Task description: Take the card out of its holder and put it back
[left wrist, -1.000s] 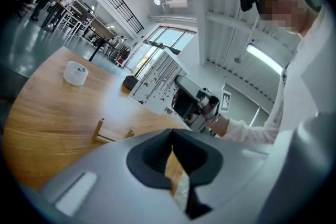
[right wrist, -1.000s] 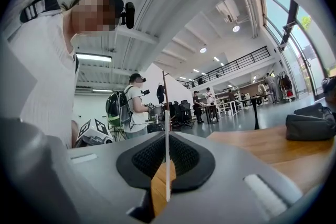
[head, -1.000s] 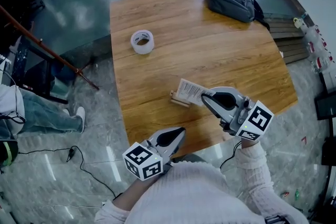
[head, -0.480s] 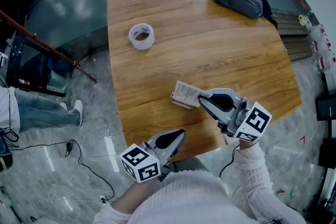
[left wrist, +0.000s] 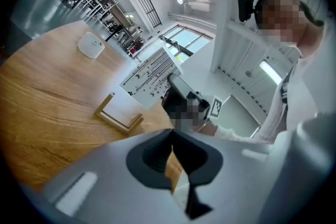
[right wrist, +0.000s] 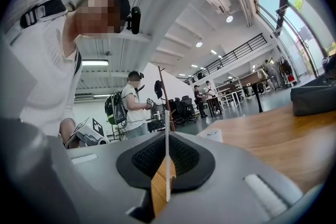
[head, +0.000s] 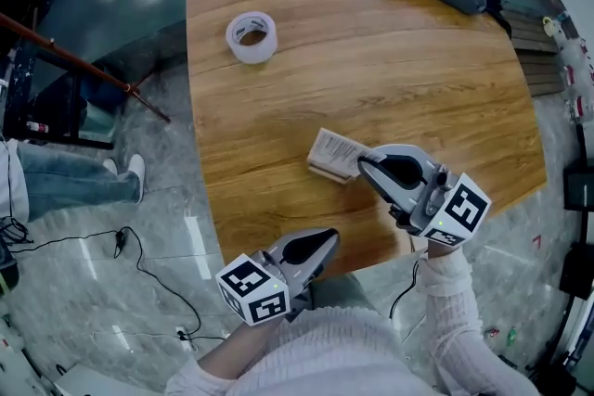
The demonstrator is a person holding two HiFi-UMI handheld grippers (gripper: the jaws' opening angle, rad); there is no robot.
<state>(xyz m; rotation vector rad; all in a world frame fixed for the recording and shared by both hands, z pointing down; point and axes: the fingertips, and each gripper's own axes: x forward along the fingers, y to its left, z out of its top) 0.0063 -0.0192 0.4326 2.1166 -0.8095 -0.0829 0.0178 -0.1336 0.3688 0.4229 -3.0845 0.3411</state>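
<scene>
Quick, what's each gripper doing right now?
Left gripper: closed, empty.
Right gripper: closed on the card.

1. Head view: high above the table, facing steeply down. It is far enough off to take in the whole top, the surrounding floor and both grippers at the bottom.
2. Left gripper view: rides on the left gripper, low at the near table edge, looking across the wood, close to the holder.
3. Right gripper view: rides on the right gripper, just above the tabletop, tilted up towards the person and the hall.
4. Shared: the head and left gripper views both take in the holder and the tape roll. Both gripper views catch the head camera.
</scene>
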